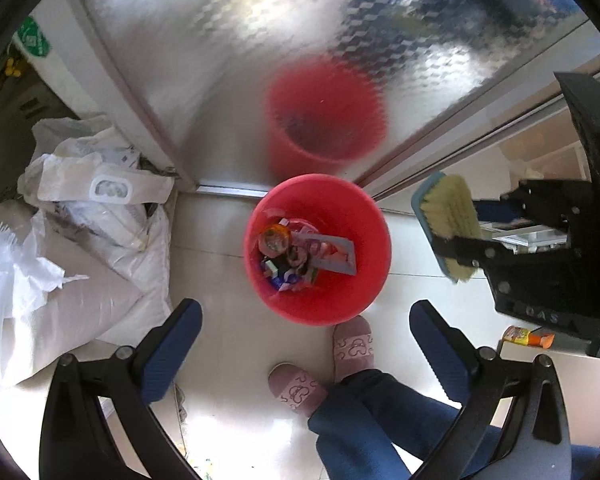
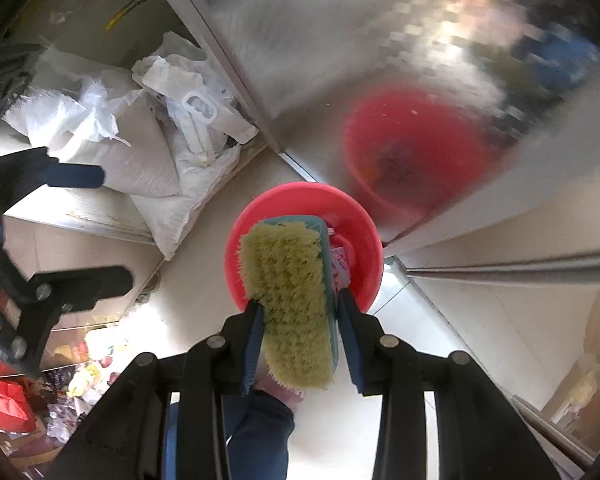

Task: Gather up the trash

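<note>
Right gripper (image 2: 300,320), clamped on a brush (image 2: 290,300), directly above the red bin (image 2: 364,248); left gripper (image 1: 304,344) wide open, empty.

from my right wrist, the brush (image 2: 292,300) i'm clamping hides most of the red bin (image 2: 364,248) and its trash. the bin's reflection (image 1: 324,112) in the patterned metal panel (image 1: 220,60) is blurred.

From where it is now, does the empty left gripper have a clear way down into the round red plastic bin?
Probably yes. The left gripper is open, holding nothing, above the red plastic bin, whose mouth is uncovered. The right gripper, holding the bristle brush, sits off to the side.
</note>
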### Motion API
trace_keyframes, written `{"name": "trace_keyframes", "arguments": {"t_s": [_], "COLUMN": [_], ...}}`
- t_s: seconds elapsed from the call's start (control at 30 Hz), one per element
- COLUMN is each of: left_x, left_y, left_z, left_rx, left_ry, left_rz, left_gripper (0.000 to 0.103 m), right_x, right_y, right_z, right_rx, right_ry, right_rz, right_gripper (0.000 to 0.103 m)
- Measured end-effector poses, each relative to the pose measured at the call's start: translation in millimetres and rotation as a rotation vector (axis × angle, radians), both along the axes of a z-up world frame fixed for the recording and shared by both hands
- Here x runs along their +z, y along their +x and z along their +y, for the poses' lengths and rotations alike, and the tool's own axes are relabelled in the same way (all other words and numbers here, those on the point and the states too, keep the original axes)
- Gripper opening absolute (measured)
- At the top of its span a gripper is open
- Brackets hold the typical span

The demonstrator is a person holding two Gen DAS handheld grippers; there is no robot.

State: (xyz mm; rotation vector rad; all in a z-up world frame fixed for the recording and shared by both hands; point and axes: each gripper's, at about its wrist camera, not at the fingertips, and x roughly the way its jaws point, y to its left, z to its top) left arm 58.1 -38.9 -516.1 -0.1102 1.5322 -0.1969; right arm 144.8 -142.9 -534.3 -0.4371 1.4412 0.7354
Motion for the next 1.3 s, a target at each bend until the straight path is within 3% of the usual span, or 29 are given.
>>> {"name": "trace_keyframes", "arguments": {"t_s": [0.2, 0.3, 0.37, 0.83, 1.0, 1.3], "left_x": [-3, -2, -1, 34, 57, 140], "left_y": [-7, -10, -11, -17, -20, -36], "left_z": [7, 10, 10, 11, 10, 11], "left_rx": [0.025, 0.04, 0.046, 0.047, 0.046, 0.066], "left_ry": [0.01, 0.019, 0.029, 0.045, 0.054, 0.073], "left_rz": [0.005, 0.004, 0.008, -0.026, -0.048, -0.145], "left_gripper": [0.103, 0.103, 0.103, 0.103, 0.103, 0.103], "right_x": [-19, -22, -22, 16, 42, 124], "right_y": [-2, -3, -2, -8, -13, -32], "right_z": [10, 11, 9, 8, 6, -4], "right_rx": [0.012, 0.003, -0.007, -0.038, -0.052, -0.139], "right_ry": [-0.031, -0.037, -0.019, 0.019, 0.022, 0.029], "right_rz": [0.021, 0.024, 0.046, 0.018, -0.035, -0.097], "right_gripper": [0.035, 0.052, 0.074, 0.102, 0.102, 0.102]}}
